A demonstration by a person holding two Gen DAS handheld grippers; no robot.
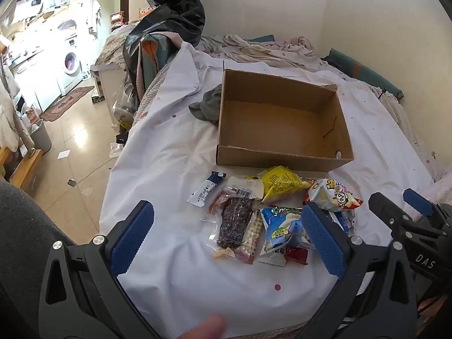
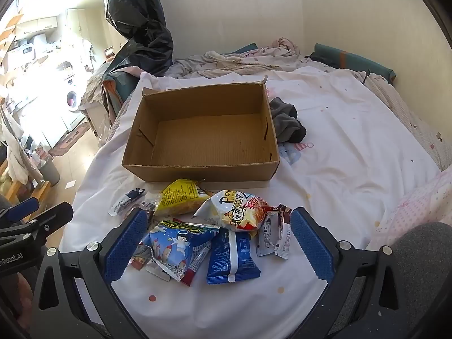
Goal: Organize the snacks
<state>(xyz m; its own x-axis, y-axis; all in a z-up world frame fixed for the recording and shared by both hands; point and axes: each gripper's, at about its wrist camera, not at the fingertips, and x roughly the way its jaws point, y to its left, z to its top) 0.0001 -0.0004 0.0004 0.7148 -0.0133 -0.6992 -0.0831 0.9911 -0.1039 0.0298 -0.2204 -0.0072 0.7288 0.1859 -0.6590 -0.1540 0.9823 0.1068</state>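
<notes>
An empty open cardboard box (image 1: 279, 158) (image 2: 197, 166) sits on the white bed sheet. In front of it lies a pile of snack packets: a yellow bag (image 1: 279, 182) (image 2: 180, 197), a white cartoon bag (image 1: 330, 196) (image 2: 240, 212), a blue angel bag (image 1: 282, 228) (image 2: 178, 243), a dark blue packet (image 2: 231, 260), a dark clear-wrapped snack (image 1: 234, 223) and a small white-navy sachet (image 1: 206, 189) (image 2: 125, 200). My left gripper (image 1: 226, 234) is open above the pile's near side. My right gripper (image 2: 217, 243) is open around the pile, holding nothing; it also shows in the left wrist view (image 1: 401, 209).
A grey cloth (image 1: 207, 107) (image 2: 285, 121) lies beside the box. Crumpled bedding (image 1: 254, 48) and a teal pillow (image 2: 350, 59) lie at the far side by the wall. A black plastic bag (image 1: 169, 14) hangs at the bed's left. The bed edge drops to a tiled floor on the left (image 1: 76, 147).
</notes>
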